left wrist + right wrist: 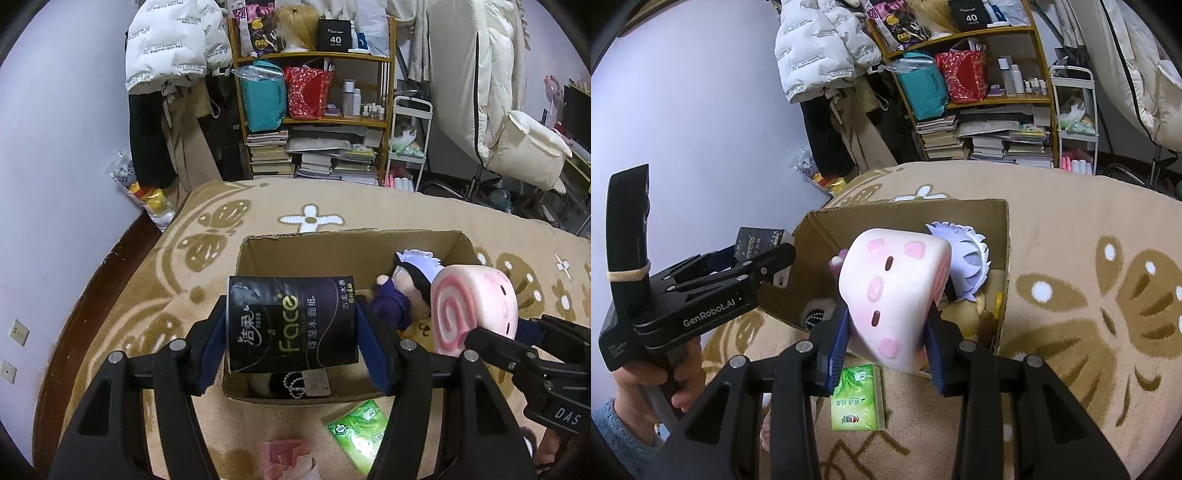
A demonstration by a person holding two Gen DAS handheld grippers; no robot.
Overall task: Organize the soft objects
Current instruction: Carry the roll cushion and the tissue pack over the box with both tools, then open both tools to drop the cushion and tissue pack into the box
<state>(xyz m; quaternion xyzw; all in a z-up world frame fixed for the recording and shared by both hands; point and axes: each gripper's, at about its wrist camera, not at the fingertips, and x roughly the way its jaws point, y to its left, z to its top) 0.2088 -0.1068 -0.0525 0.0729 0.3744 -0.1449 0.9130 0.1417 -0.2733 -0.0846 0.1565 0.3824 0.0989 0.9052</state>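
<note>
The left tongs (291,328) are closed on a dark tissue pack (291,325), their blue pads pressed against its two short sides. The pack is a black-purple soft plastic brick with "Face" in pale green letters and white Chinese script; its wrapper is creased and shiny at the upper left corner. It hangs over the near left part of an open cardboard box (258,254), above the box's near wall.

The right tongs (886,332) are closed on a pink roll plush (894,299), squeezing it from both sides. The plush is a pale pink cake-roll shape with darker pink blotches and two small dark slit eyes on its curved back; in the left wrist view its flat end shows a red-pink spiral (456,314). It is held above the near right part of the box.

Inside the box lies a doll (402,291) with black hair, a purple outfit and a lilac frilled headpiece, toward the far right. A string of white beads (293,384) sits with some dark fluffy thing against the near wall.

The box rests on a beige blanket (207,258) with brown butterfly and white flower patterns. Just near the box lies a green tissue packet (857,398), and left of it something pink and crumpled (286,458).
</note>
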